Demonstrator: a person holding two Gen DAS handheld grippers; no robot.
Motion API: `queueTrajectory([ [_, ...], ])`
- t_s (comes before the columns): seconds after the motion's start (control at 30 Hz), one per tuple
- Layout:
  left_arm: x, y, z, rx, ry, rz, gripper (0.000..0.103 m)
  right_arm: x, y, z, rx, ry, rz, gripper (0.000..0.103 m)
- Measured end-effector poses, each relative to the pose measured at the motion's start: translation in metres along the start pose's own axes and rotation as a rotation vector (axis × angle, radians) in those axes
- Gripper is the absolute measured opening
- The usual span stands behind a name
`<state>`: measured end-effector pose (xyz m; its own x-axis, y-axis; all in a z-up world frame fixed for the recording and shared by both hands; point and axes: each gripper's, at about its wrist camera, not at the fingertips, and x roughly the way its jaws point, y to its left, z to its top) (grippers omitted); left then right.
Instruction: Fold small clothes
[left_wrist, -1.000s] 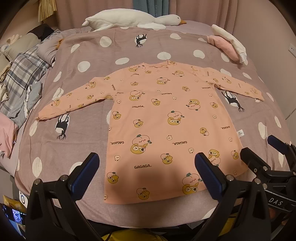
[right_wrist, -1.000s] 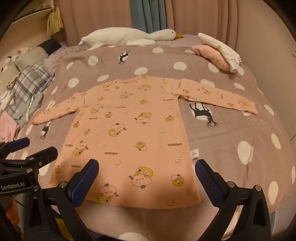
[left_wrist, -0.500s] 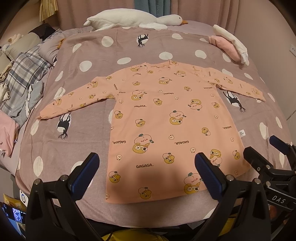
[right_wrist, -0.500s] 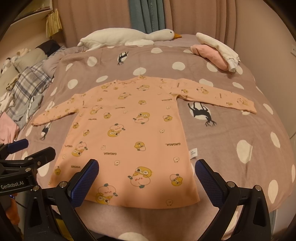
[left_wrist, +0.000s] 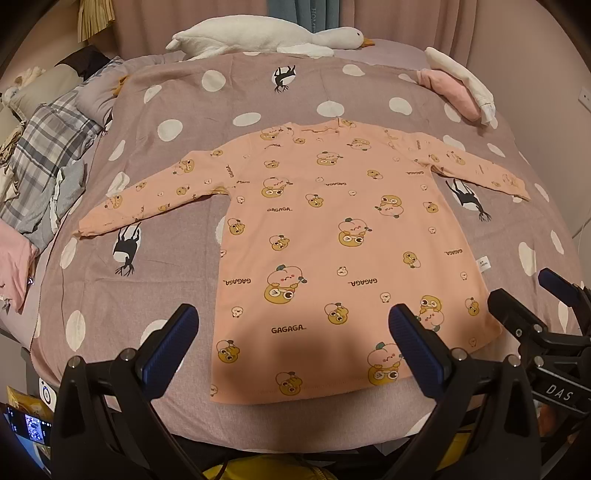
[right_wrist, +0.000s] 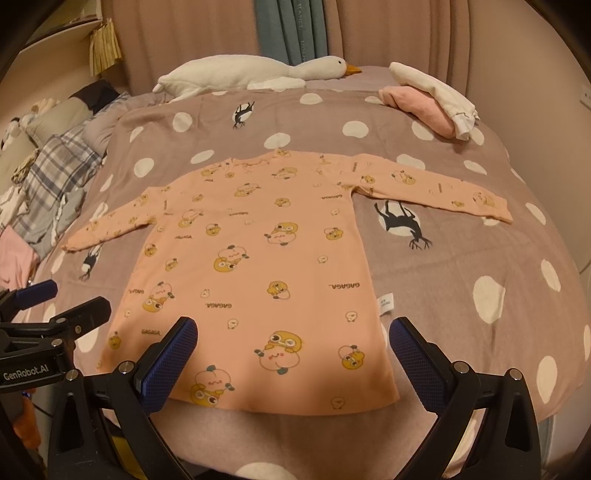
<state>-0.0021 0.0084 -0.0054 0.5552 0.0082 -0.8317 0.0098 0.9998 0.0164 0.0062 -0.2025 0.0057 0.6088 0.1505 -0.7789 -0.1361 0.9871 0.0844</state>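
A: Item 1, peach long-sleeved child's top w/ cartoon print (left_wrist: 332, 236): flat, face up, mid-bed, sleeves spread, hem nearest.
B: Grippers?
A: Left hand-held gripper (left_wrist: 291, 347) and right hand-held gripper (right_wrist: 293, 354): both spread wide, empty, hovering at hem.
B: Step?
A: Prob. first fold. Pinch cuff or hem corner cleanly, one layer only, bring sleeve across chest, keep edges square.
B: Surroundings?
A: Mauve polka-dot bedspread (left_wrist: 155, 280); white plush goose (left_wrist: 266, 35) at head; pink-and-white folded pile (right_wrist: 432, 99) far right; plaid bedding (left_wrist: 44, 155) left. All well apart, nothing blocking.
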Motion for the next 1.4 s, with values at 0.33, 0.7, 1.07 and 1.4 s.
queueTrajectory([
  [0.33,-0.0002,-0.0006,0.0005,0.001,0.001,0.0,0.103,-0.0004,-0.0012,-0.0001,0.0,0.001,0.002,0.103],
  [0.7,0.0003,-0.0012,0.0009,0.004,0.001,0.001,0.103,-0.0004,-0.0007,0.0005,0.001,0.004,0.003,0.103],
  [1.07,0.0015,-0.0027,0.0013,0.003,0.005,0.002,0.103,0.0,-0.0005,0.0001,0.002,0.004,0.003,0.103],
  [1.4,0.0017,-0.0028,0.0014,0.003,0.005,0.001,0.103,-0.0004,-0.0011,-0.0001,0.003,0.006,0.004,0.103],
])
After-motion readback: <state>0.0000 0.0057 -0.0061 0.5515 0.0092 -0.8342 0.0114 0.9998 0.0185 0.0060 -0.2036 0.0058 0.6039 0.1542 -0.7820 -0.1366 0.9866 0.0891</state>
